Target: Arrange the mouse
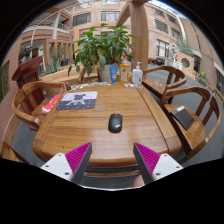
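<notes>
A black computer mouse (115,123) lies on the wooden table (90,128) near its middle, well ahead of my fingers. A dark mouse mat (78,100) with a pale picture on it lies farther back and to the left of the mouse. My gripper (112,163) is above the table's near edge, open and empty, its magenta pads (69,158) spread wide apart. Nothing is between the fingers.
Wooden chairs stand at the left (30,98) and right (193,110) of the table. A potted plant (102,48), a blue can (113,73) and a white bottle (137,73) stand at the far end. A red object (52,103) lies left of the mat.
</notes>
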